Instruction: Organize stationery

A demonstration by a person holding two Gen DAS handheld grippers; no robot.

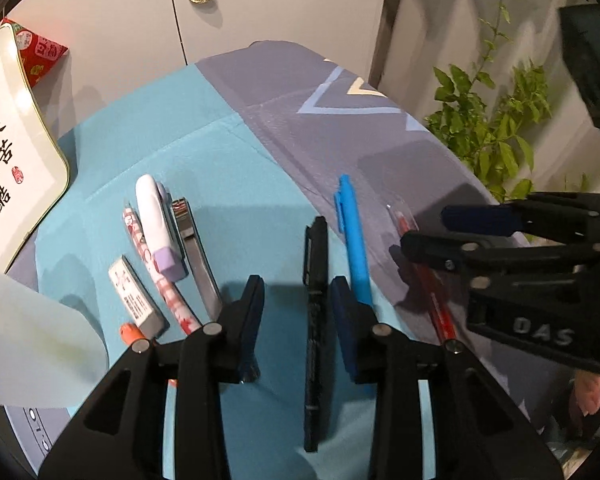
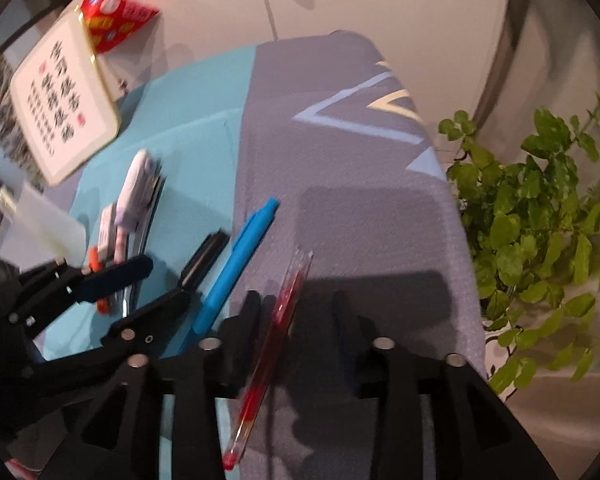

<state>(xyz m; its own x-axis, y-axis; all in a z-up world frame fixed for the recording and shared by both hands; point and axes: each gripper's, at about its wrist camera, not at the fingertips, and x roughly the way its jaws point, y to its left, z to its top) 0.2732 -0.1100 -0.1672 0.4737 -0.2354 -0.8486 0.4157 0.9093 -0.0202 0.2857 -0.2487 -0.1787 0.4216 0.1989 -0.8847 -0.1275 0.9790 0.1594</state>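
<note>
A black pen (image 1: 315, 320) lies on the teal cloth (image 1: 220, 184) between my left gripper's (image 1: 296, 296) fingers, close to the right pad. A gap remains on its left side, so the left gripper is open. A blue pen (image 1: 353, 240) lies just right of it. A red pen (image 2: 274, 328) with a clear barrel lies on the grey cloth (image 2: 340, 160) beside the left finger of my right gripper (image 2: 296, 308), which is open. In the right wrist view the left gripper (image 2: 166, 280) straddles the black pen (image 2: 204, 256), with the blue pen (image 2: 236, 268) alongside.
A row of stationery lies at the left: an eraser (image 1: 138, 300), a patterned pen (image 1: 156, 276), a white and purple correction tape (image 1: 156, 224) and a metal tool (image 1: 194, 252). A framed calligraphy sign (image 1: 12, 152) stands behind. A green plant (image 1: 492, 132) hangs past the table's right edge.
</note>
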